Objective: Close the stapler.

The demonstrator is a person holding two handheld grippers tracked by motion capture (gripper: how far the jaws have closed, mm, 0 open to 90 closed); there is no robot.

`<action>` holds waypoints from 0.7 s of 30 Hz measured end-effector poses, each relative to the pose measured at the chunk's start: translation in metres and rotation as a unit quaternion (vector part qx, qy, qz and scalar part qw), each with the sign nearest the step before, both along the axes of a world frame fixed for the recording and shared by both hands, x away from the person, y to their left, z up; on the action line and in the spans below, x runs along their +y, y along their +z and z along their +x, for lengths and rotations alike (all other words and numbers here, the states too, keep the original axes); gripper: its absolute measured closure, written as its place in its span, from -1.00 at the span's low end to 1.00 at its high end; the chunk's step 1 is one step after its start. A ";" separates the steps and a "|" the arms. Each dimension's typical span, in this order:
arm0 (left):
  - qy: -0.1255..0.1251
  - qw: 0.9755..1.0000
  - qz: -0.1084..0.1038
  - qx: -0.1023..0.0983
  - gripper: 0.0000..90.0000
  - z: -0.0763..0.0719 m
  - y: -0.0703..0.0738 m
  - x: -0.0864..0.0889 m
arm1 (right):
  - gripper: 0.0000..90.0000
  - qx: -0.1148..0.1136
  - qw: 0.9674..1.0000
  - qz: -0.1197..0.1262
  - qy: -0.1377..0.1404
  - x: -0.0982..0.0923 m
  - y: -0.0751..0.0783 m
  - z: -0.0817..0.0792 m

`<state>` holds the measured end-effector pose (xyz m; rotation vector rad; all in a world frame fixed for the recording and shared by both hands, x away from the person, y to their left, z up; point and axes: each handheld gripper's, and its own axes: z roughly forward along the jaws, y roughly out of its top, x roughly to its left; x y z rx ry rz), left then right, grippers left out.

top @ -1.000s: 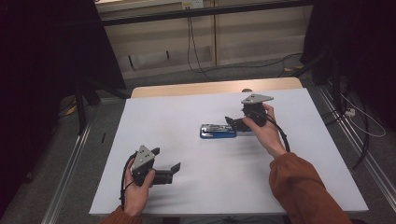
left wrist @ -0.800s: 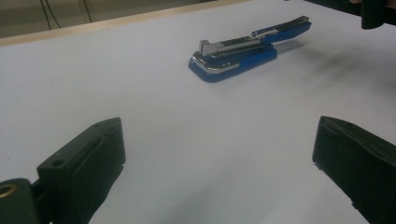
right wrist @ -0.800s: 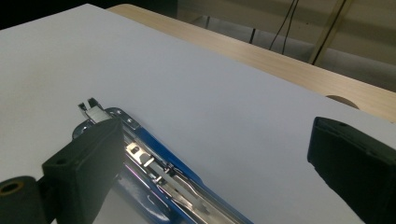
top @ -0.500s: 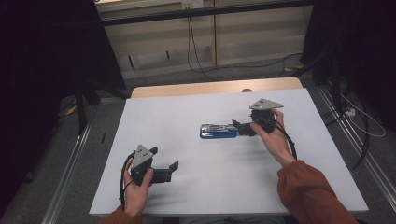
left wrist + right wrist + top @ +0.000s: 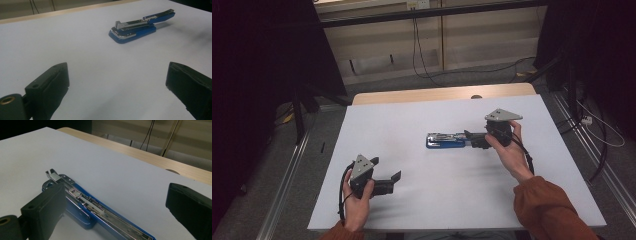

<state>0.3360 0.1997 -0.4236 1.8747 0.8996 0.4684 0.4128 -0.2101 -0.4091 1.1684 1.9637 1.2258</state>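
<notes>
A blue and chrome stapler (image 5: 445, 140) lies on the white tabletop (image 5: 402, 125), a little right of centre. In the right gripper view its magazine (image 5: 95, 206) is exposed and runs under my left-hand jaw. My right gripper (image 5: 473, 140) is open, its jaws right at the stapler's right end, and I cannot tell if they touch it; in its own view the right gripper (image 5: 116, 195) holds nothing. My left gripper (image 5: 387, 169) rests near the front left edge, open and empty. In the left gripper view the left gripper (image 5: 117, 82) faces the stapler (image 5: 135, 28) from well short of it.
A bare wooden strip (image 5: 437, 95) runs along the table's far edge. Metal rails (image 5: 287, 185) flank both sides on the floor. Cables (image 5: 597, 135) trail on the right, and dark curtains hang at both back corners.
My right hand has drawn its gripper to the right and slightly nearer me, along the stapler's right end. The stapler and my left gripper have stayed where they were.
</notes>
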 end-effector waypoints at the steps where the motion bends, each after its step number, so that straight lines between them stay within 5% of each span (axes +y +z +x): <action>1: 0.000 1.000 0.003 0.001 -0.88 0.000 0.000 0.001 | -0.93 -0.001 1.000 0.002 0.000 -0.001 0.000 -0.001; 15: -0.009 1.000 -0.008 -0.003 -0.87 0.004 0.001 -0.003 | -0.94 0.012 1.000 0.005 0.000 -0.009 -0.006 -0.018; 21: -0.020 1.000 -0.006 0.005 -0.87 0.004 0.000 -0.009 | -0.94 -0.001 1.000 0.019 0.000 -0.014 -0.003 -0.028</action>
